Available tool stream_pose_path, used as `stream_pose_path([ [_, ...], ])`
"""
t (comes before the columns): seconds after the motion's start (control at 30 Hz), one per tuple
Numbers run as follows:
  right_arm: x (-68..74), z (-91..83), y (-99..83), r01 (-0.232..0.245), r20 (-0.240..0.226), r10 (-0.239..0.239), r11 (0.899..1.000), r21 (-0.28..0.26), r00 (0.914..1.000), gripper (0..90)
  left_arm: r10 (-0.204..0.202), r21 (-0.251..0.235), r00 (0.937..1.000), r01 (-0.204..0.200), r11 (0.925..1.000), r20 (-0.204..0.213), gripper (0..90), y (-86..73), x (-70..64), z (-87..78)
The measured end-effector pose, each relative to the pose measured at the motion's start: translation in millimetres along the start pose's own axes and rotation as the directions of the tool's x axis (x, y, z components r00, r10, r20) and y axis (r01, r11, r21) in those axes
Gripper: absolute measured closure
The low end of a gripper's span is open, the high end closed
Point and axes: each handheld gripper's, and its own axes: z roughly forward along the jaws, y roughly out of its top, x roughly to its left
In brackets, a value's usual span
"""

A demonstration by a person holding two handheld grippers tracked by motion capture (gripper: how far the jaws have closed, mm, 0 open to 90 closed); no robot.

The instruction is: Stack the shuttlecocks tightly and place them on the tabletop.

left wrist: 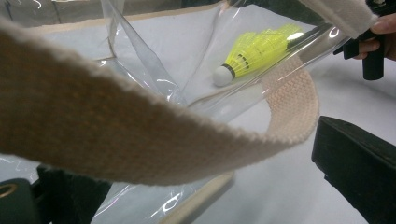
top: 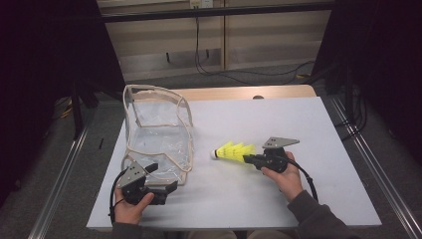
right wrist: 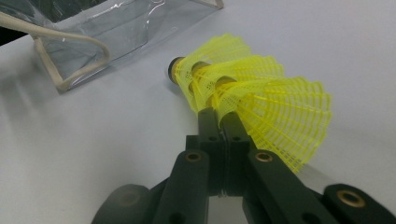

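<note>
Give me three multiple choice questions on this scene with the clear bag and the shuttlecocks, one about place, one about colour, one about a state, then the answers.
1. Where are the shuttlecocks relative to the bag in the high view?
A. Inside it
B. To its right, outside it
C. Behind it

2. What colour are the shuttlecocks' skirts?
A. Yellow
B. White
C. Red

3. What is the right gripper doing?
A. Open above the table
B. Shut on the bag's strap
C. Shut on the shuttlecocks

Answers:
1. B, they are over the white table beside the bag's right edge.
2. A, the mesh skirts are bright yellow in the right gripper view.
3. C, its jaws are pressed together on a skirt's rim in that view.
</note>
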Motion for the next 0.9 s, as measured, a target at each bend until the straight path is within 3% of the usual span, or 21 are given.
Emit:
stream_pose_path([
  [0.9,2.2,2.0,-4.1,0.029,0.002,-0.030,0.998,0.060,0.9996,80.9,0.000,-0.002,1.0000,0.000,1.0000,0.005,3.2,0.1,0.5,-0.4],
])
